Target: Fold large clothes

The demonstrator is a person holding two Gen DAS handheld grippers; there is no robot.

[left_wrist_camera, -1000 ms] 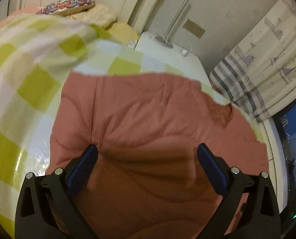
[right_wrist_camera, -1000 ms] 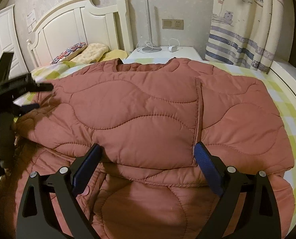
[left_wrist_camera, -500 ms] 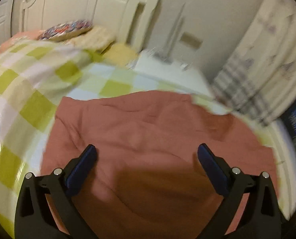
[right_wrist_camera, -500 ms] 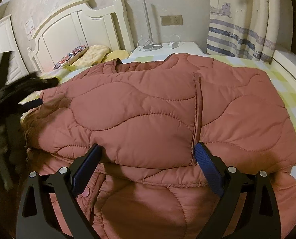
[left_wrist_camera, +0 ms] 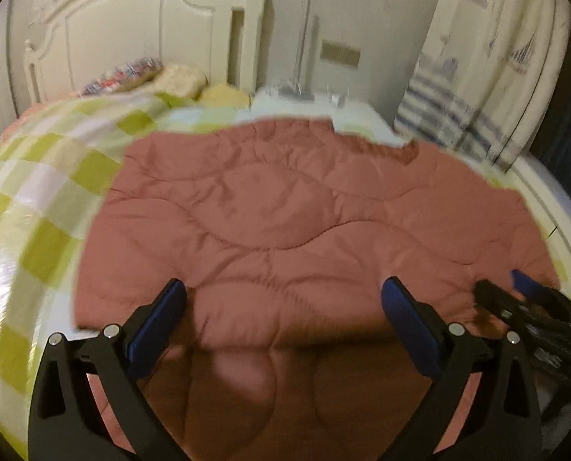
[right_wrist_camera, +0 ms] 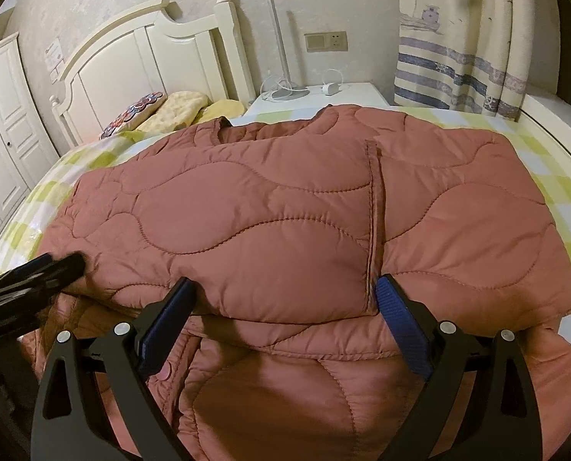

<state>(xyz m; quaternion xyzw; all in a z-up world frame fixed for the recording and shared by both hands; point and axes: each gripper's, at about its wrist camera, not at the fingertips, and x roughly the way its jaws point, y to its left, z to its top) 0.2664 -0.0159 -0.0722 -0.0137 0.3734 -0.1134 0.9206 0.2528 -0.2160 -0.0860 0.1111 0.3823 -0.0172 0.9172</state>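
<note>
1. While both sets of fingers stand spread wide and grip nothing, the quilted jacket [right_wrist_camera: 285,207] lies on the bed [left_wrist_camera: 35,199], its folded-over layer ending just ahead of the right gripper [right_wrist_camera: 281,296].
2. The left gripper [left_wrist_camera: 281,299] hovers over the same jacket, padding between and beyond its fingers.
3. To fold well, I judge each gripper should pinch the near hem at matching corners, lift evenly and lay the edges flush.
4. No readable brand or writing shows.
</note>
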